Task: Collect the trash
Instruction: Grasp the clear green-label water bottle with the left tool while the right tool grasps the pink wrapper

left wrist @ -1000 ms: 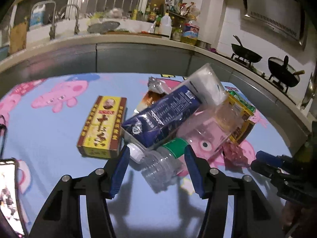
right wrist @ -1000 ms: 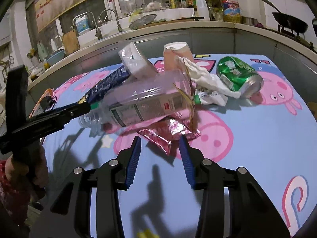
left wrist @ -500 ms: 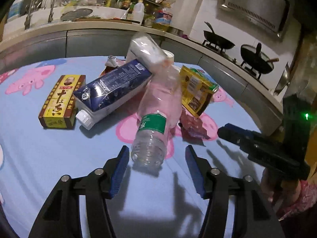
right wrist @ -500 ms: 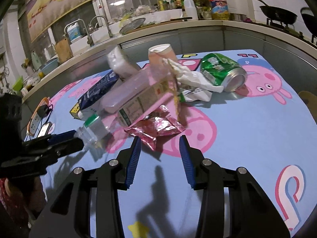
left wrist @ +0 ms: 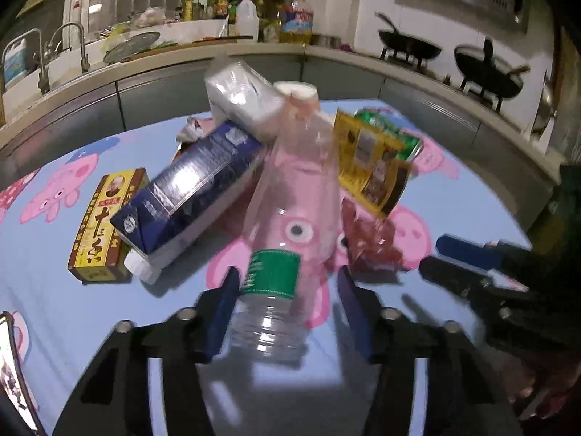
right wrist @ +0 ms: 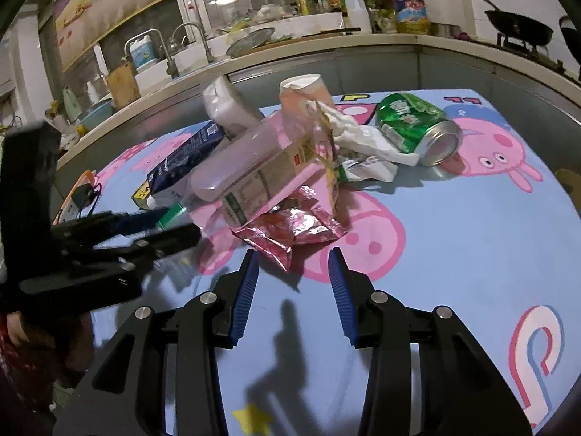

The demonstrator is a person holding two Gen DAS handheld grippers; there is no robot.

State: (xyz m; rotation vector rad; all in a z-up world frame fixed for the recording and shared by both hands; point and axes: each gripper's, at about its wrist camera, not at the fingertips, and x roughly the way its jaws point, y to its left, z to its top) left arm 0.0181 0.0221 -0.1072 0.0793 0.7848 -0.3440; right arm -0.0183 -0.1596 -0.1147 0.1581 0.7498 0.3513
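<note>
Desk (right wrist: 472, 239), cartoon-pig cloth: trash heap at centre. Clear plastic bottle (left wrist: 290, 218), lying between spread fingers of left gripper (left wrist: 287, 309). Navy carton (left wrist: 192, 192) beside it. Green can (right wrist: 414, 127). Pink wrapper (right wrist: 290, 229), just ahead of right gripper (right wrist: 293, 283), fingers spread, empty.

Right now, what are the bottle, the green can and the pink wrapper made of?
Bottle: clear thin plastic, since the cloth's print shows through it; green paper-like label. Green can: looks like metal, with a bare silvery rim and end. Pink wrapper: shiny crinkled foil or metallised film; which one is unclear.
</note>
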